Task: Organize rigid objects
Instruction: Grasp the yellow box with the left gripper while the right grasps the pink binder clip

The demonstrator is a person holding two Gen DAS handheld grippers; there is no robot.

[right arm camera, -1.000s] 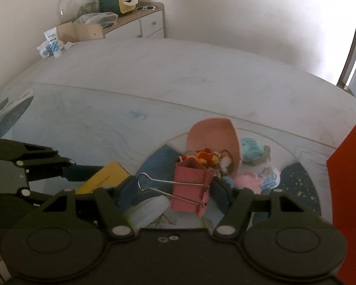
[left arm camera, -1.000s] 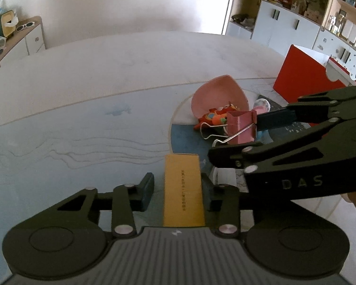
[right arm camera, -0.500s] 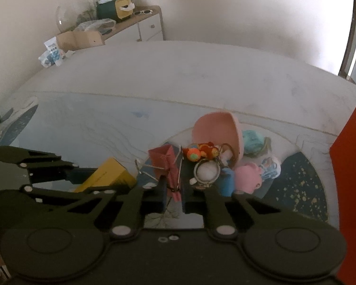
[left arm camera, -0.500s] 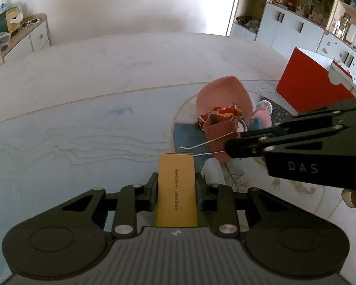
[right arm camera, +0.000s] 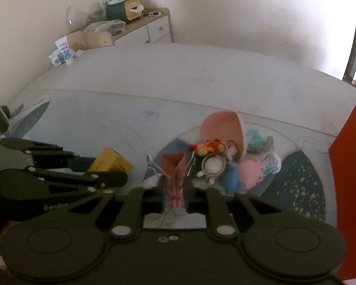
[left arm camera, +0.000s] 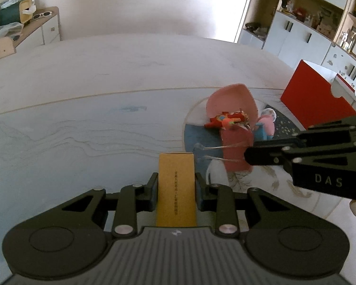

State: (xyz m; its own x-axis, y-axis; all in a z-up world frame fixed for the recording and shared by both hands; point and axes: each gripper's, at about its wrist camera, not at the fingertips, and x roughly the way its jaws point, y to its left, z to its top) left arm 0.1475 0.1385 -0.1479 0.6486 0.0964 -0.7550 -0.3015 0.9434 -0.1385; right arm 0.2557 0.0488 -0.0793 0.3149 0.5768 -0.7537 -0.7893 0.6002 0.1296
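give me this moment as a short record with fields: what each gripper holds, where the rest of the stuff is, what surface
left gripper: shut on flat yellow cardboard box
right gripper: jaws have just been closing, then easing; pinching the wire handles of a large pink binder clip, clip mouth spread open
pile: small toys beside a tipped pink plastic bowl
surface: pale blue patterned mat

The right gripper, which a second ago held the pink binder clip by its body with jaws wide, now pinches its wire handles at lower centre, jaws lately reopening slightly.
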